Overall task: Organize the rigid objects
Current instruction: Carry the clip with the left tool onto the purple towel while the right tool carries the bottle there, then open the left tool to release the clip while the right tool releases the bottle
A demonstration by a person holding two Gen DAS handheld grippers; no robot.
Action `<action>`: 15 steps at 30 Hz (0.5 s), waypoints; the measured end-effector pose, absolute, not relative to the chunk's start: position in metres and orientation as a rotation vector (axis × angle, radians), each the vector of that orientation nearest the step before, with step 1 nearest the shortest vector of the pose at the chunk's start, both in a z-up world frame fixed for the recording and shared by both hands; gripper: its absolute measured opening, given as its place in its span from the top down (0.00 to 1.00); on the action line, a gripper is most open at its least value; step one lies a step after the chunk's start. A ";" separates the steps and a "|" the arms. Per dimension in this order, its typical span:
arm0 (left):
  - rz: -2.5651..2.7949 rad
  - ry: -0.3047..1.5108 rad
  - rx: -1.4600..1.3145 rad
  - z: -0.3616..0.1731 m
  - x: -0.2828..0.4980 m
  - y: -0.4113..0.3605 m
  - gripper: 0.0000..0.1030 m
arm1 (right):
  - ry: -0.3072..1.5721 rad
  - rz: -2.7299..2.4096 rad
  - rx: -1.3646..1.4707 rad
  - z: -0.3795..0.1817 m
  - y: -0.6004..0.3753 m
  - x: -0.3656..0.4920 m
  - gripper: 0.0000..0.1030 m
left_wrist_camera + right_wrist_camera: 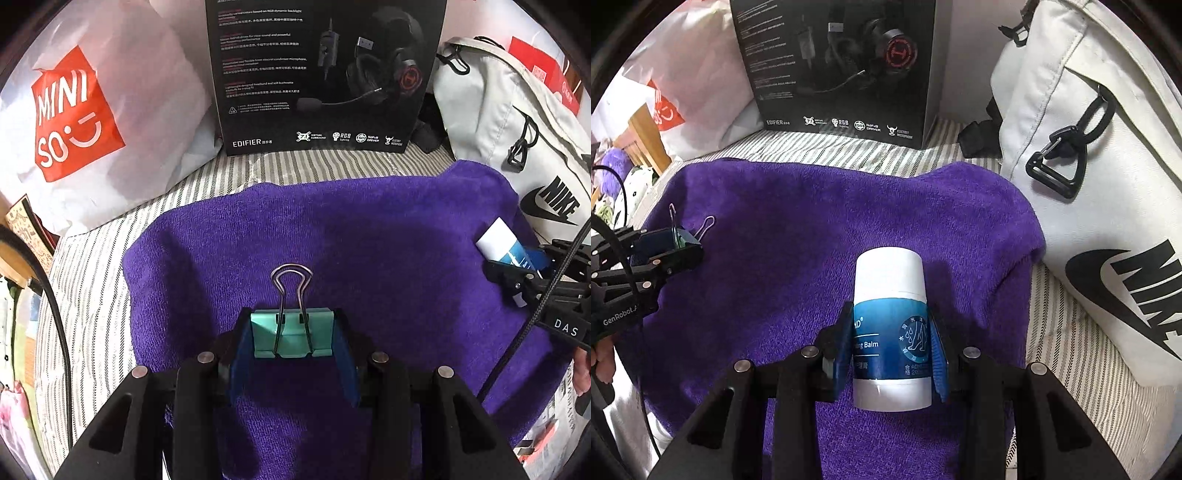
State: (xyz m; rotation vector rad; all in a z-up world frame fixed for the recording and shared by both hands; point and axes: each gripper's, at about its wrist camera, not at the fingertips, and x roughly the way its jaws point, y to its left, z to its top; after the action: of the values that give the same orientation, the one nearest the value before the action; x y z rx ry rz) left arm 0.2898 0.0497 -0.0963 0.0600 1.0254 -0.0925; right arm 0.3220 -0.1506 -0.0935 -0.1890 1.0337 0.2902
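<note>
A mint-green binder clip with wire handles sits between the blue pads of my left gripper, which is shut on it just over the purple towel. In the right wrist view my right gripper is shut on a white and blue balm stick, held over the same purple towel. The left gripper with the binder clip shows at the left edge there. The right gripper and the balm stick show at the right edge of the left wrist view.
A black headset box stands behind the towel on a striped sheet. A white shopping bag with a red logo lies at the back left. A white sports bag with black buckles fills the right side.
</note>
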 end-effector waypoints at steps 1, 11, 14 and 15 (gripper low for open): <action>-0.092 1.026 0.060 -0.096 0.290 0.050 0.62 | 1.034 0.290 -0.187 -0.093 -0.150 0.322 0.64; -0.077 1.041 0.058 -0.095 0.282 0.051 0.48 | 1.061 0.313 -0.176 -0.091 -0.154 0.308 0.44; -0.066 1.046 0.054 -0.097 0.275 0.051 0.35 | 1.069 0.299 -0.166 -0.089 -0.159 0.302 0.44; -0.069 1.047 0.046 -0.098 0.273 0.051 0.33 | 1.068 0.298 -0.160 -0.087 -0.160 0.299 0.44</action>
State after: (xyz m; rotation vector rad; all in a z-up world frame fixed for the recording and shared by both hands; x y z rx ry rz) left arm 0.2726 0.0512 -0.0976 0.0457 1.0470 -0.0689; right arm 0.2986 -0.1603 -0.0868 -0.1601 1.0684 0.2978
